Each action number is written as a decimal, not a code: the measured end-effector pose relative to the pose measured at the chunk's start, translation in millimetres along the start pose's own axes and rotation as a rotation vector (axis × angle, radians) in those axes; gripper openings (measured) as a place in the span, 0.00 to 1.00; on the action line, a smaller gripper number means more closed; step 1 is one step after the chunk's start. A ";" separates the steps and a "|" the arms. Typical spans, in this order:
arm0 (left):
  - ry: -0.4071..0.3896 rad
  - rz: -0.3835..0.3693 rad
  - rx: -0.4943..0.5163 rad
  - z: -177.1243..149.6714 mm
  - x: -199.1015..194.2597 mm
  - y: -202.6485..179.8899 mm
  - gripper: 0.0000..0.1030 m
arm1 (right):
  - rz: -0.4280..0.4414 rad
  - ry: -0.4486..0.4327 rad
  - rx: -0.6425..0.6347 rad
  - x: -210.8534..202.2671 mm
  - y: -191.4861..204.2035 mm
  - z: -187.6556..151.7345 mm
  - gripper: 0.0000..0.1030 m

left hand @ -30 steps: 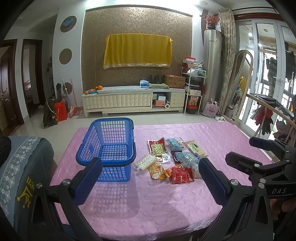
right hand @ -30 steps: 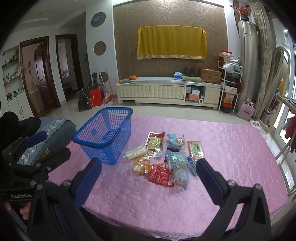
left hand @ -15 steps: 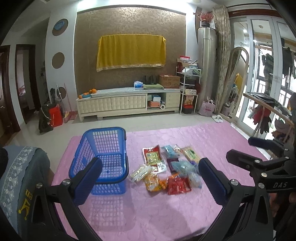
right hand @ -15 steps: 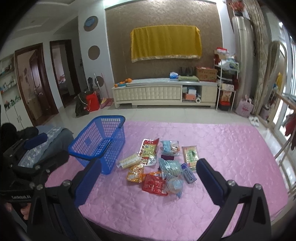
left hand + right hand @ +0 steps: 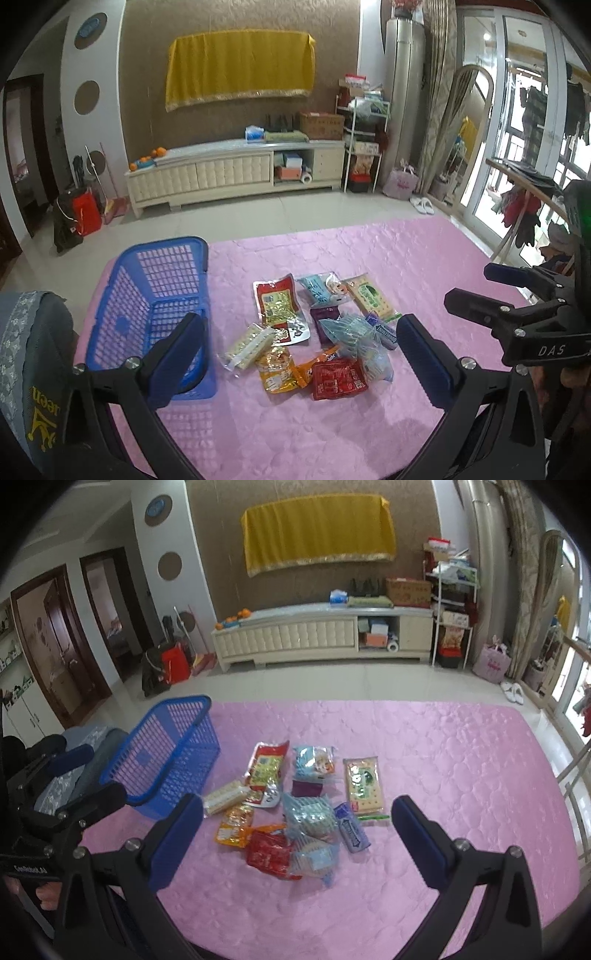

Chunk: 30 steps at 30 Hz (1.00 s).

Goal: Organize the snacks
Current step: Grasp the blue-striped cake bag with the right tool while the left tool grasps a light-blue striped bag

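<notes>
Across the left wrist view: pink quilted counter [image 5: 424, 258], with a blue lattice basket [image 5: 155, 295] at left, upright, nothing seen inside. Just right of it, a loose heap of snack packets, some overlapping: red-and-yellow pouch [image 5: 276, 301], pale blue packet [image 5: 320, 290], green-printed cracker pack [image 5: 371, 298], clear sleeve of pale biscuits [image 5: 248, 345], orange bag [image 5: 277, 373], red bag [image 5: 339, 377], crinkled clear-blue bag [image 5: 364, 341], small dark purple packet [image 5: 325, 321]. Left tongs [image 5: 300, 356] spread wide above the near edge of the heap, blue pads [image 5: 176, 343] apart, gripping nothing, touching nothing. Right tongs [image 5: 491, 291] visible at the far right edge, also parted, clear of the packets.

From the right wrist view: same basket [image 5: 173, 753] at left on the counter [image 5: 461, 760], apart from the nearest packets. Heap in the middle: red-and-yellow pouch [image 5: 266, 766], pale blue packet [image 5: 312, 762], cracker pack [image 5: 362, 782], biscuit sleeve [image 5: 225, 796], orange bag [image 5: 236, 825], red bag [image 5: 269, 853], clear-blue bag [image 5: 312, 829], slim blue wrapper [image 5: 352, 829] beside it. Right tongs [image 5: 297, 834] spread wide over the near packets, holding nothing. Left tongs [image 5: 85, 775] at the left edge, parted, beside the basket, not touching it.
</notes>
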State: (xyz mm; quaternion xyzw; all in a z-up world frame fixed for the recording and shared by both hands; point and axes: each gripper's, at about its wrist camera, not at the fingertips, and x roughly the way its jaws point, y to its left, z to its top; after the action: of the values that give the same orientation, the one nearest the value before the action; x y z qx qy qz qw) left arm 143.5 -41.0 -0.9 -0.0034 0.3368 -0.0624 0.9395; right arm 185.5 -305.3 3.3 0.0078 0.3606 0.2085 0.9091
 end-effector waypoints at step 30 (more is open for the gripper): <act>0.310 -0.004 -0.037 -59.1 119.8 4.9 1.00 | 0.150 0.457 0.115 173.6 -50.1 -77.8 0.95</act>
State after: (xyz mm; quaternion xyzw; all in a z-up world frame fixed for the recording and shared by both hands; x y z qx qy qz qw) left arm 198.3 -48.3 -122.6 -0.0116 0.4789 -0.0581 0.8759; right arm 266.4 -294.9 -175.8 0.0388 0.5663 0.2509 0.7841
